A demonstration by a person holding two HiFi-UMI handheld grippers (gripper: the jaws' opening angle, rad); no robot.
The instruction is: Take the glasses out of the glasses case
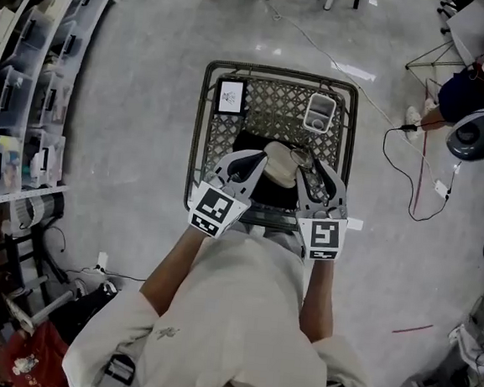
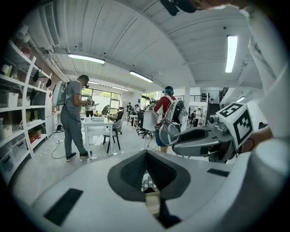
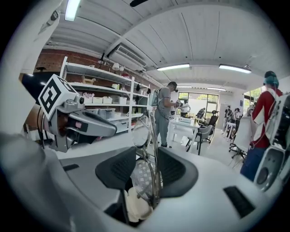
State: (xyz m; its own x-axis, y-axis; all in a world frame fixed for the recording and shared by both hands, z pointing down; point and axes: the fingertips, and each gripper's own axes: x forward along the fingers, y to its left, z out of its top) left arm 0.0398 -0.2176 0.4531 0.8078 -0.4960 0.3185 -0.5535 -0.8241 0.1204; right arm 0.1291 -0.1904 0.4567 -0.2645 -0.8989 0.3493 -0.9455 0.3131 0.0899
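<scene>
Glasses (image 3: 147, 149): out of the case, standing on edge between the right gripper's pads, one lens sticking up past the tips and the thin metal frame running down between them.
Right gripper (image 1: 310, 171): clamped on the glasses frame, raised above the cart and pointing slightly downward.
Glasses case (image 1: 280, 165): beige, between the two grippers and above the cart's near end; in the right gripper view it shows just below the glasses.
Left gripper (image 1: 257, 163): jaws drawn close together, with the beige edge of the case nipped between the pads; it sits just beside the right gripper.
Cart (image 1: 207, 110): a wire mesh basket on a grey floor, directly in front of the person.
In the cart: a small printed card (image 1: 230, 96) at the far left and a small white tray (image 1: 320, 113) at the far right, both well apart from the grippers.
</scene>
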